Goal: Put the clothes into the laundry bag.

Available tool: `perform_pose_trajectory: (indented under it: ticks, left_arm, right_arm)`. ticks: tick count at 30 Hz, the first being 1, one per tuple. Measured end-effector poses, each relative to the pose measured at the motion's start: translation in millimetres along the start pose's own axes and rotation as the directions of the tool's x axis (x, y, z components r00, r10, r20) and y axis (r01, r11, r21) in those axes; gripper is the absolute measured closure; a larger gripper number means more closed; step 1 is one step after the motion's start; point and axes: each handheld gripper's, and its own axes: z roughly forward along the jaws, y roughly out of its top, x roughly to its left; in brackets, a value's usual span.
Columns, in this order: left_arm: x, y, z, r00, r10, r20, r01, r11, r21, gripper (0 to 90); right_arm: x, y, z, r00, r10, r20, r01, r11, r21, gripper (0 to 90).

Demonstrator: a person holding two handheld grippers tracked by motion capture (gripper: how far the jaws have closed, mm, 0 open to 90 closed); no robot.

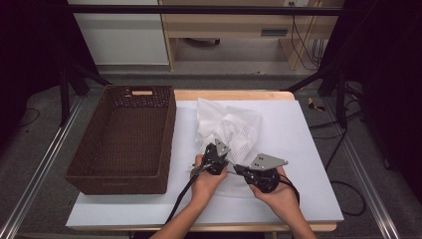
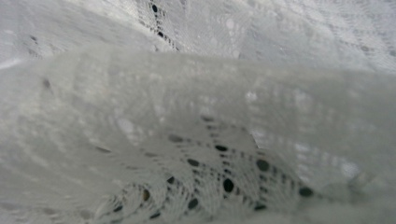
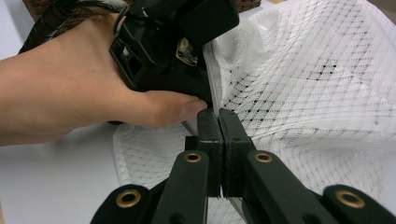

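Two hand-held black grippers meet at the near edge of a white mesh laundry bag (image 1: 230, 130) that lies crumpled on the white sheet-covered table (image 1: 298, 149), just right of a dark brown woven rectangular basket (image 1: 124, 139). In the high view the left gripper (image 1: 215, 158) sits at the bag's near left edge, and the right gripper (image 1: 241, 171) comes in from the right with its tips close beside it. The right gripper view looks along the right gripper (image 3: 217, 113), whose jaws are pressed together and pinch a thin white seam of the netting at their tips; the left hand (image 3: 84, 88) is wrapped round its own black gripper body just behind, thumb tip almost touching those jaws. The left gripper view is pressed right up against white netting (image 2: 201, 140), folded in layers with dark holes showing through; its own jaws are hidden there, but they are drawn fully together, apparently on the mesh.
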Motion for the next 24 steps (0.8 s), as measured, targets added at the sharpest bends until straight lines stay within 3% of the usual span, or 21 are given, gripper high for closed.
perform_pose_trajectory:
  ticks: [24]
  left_arm:
    - [-0.4,8.4,11.4,0.9995,-0.002,-0.031,0.002,1.0,0.006,90.0]
  right_arm:
    - [-1.9,-2.0,-0.5,1.0,0.004,0.0,-0.004,1.0,0.002,89.3]
